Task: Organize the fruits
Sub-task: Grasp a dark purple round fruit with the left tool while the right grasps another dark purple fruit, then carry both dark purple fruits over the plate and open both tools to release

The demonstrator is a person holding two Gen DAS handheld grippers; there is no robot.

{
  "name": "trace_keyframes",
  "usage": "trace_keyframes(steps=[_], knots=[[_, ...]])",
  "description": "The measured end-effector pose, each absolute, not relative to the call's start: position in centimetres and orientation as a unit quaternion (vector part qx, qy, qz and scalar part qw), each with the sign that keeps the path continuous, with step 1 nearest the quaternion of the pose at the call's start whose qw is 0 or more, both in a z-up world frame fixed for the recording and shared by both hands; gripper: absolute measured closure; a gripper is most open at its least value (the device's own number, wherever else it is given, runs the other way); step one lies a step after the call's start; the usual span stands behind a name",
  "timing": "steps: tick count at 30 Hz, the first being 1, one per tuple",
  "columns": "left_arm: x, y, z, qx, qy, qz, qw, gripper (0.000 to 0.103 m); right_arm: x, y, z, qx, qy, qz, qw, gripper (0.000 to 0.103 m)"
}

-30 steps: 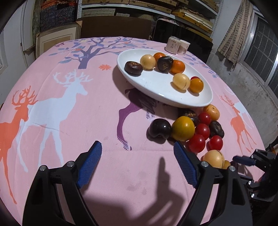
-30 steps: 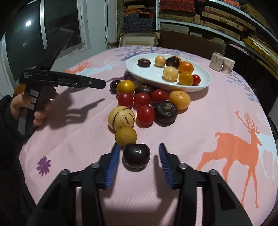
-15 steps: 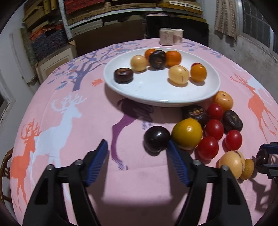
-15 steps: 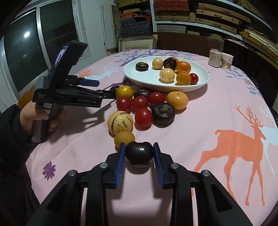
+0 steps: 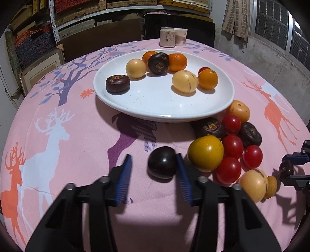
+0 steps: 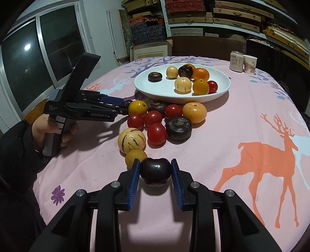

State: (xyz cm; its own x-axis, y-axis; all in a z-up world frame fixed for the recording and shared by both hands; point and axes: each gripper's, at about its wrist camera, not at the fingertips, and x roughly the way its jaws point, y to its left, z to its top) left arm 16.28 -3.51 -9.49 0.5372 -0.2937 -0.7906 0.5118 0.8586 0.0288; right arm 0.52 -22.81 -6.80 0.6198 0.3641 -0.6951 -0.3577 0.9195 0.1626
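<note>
Covering table: pink deer-print cloth; shelves behind.

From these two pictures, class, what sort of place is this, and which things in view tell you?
Probably a storeroom or workshop used for dining: metal shelves stacked with flat woven boxes, a round table under a pink deer-print cloth, and a white oval plate of fruit beside a drink can.

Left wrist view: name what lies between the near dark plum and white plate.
Between dark plum and white plate: only bare deer-print tablecloth, seen in the left wrist view.
</note>
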Motion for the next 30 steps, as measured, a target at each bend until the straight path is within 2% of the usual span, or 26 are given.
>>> trace_keyframes(steps=[1, 4, 16, 30], knots=[[16.1, -3.7, -9.5, 0.136, 0.419, -0.233, 0.867, 0.072, 0.5, -22.8, -6.8, 0.004, 0.387, 0.201, 0.900, 0.071], [15.4, -4.3, -9.6, 0.159, 0.409, -0.232, 0.868, 0.075, 0.5, -22.8, -6.8, 0.005, 0.386, 0.201, 0.900, 0.070], [15.5, -3.9, -9.5, 0.135, 0.415, -0.231, 0.870, 0.075, 0.4, -23.0, -6.6, 0.012, 0.383, 0.200, 0.902, 0.071], [11.9, -1.7, -7.9, 0.096, 0.395, -0.236, 0.883, 0.075, 0.2, -23.4, -6.4, 0.020, 0.369, 0.210, 0.905, 0.071]])
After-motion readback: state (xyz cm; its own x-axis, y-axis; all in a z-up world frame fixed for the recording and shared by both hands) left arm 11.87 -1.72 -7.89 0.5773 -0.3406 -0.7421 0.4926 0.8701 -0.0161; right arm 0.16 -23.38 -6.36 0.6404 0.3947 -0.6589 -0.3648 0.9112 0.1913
